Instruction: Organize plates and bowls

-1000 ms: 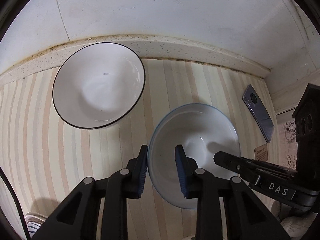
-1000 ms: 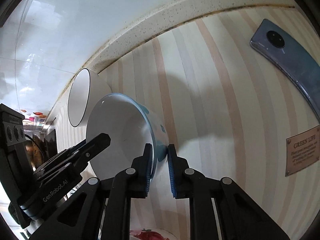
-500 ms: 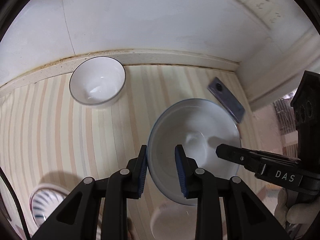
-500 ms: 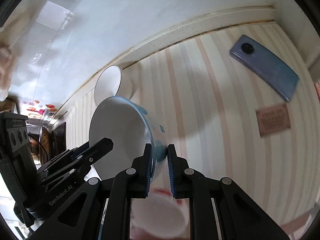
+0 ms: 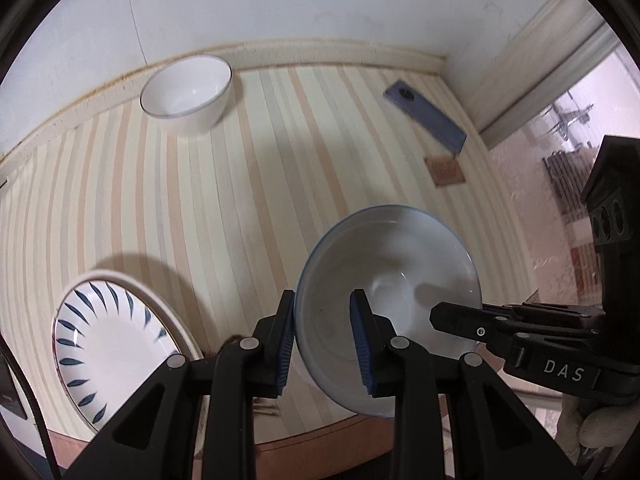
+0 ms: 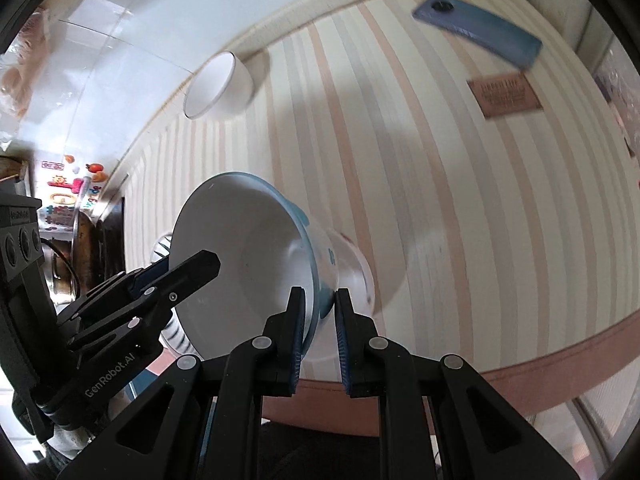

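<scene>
A blue-rimmed white bowl (image 5: 396, 276) hangs in the air above the near edge of the striped table (image 5: 248, 184), held from two sides. My left gripper (image 5: 324, 332) is shut on its near-left rim. My right gripper (image 6: 318, 312) is shut on the opposite rim and shows in the left wrist view as a black arm (image 5: 520, 328) at the right. The same bowl (image 6: 244, 264) fills the middle of the right wrist view, tilted. A white bowl with a dark rim (image 5: 188, 94) stands by the back wall. A white plate with blue leaf marks (image 5: 108, 344) lies at the near left.
A blue-grey phone (image 5: 426, 116) lies face down at the back right, with a small brown card (image 5: 445, 171) beside it. The white wall (image 5: 280, 4) runs along the back. The table's near edge (image 6: 560, 356) curves under the grippers. A gloved hand (image 5: 600, 428) holds the right gripper.
Both grippers have risen and pulled back toward the near edge with the blue-rimmed bowl. The dark-rimmed bowl now looks far smaller, and the leaf-marked plate has come fully into view.
</scene>
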`<state>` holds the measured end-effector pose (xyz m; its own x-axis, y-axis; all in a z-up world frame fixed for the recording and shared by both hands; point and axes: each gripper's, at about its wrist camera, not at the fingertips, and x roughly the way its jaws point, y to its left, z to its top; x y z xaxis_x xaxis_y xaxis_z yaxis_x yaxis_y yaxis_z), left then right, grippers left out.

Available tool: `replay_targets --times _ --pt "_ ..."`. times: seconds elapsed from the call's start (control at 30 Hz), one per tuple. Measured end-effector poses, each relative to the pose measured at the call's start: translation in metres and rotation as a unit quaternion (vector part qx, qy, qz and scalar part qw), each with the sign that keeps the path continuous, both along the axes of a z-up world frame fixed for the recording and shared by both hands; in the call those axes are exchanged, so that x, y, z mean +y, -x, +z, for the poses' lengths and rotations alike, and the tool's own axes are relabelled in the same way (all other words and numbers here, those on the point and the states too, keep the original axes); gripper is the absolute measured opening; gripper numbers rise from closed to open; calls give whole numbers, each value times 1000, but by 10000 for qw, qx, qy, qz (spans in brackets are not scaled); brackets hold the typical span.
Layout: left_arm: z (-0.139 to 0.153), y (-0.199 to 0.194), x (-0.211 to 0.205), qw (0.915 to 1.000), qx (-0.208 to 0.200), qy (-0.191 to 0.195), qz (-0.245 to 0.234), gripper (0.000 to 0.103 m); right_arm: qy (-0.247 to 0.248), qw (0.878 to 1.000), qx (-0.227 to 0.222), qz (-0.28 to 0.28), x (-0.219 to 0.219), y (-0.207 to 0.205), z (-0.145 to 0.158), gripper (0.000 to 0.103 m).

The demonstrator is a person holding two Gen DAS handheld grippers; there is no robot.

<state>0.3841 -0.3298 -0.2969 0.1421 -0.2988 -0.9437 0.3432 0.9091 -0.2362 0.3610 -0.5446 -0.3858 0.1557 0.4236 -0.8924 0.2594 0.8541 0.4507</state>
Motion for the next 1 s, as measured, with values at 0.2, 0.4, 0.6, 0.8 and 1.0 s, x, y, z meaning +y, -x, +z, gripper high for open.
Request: replay_targets --times 0.2,0.4,0.6,0.8,1.0 --pt "-21 9 -3 9996 142 -223 -136 24 94 9997 231 60 6 11 -22 16" --pt "-36 12 -7 9985 197 -439 -246 24 176 9991 372 98 9 12 -36 16" --pt "-42 11 -7 9981 283 -495 -246 24 287 9985 421 222 13 9 -38 16" --pt "-36 8 -3 9986 328 -380 -140 24 286 9979 485 318 10 0 -34 18" --pt "28 -32 35 9982 -300 56 511 26 208 9994 -110 245 -7 -29 25 38"
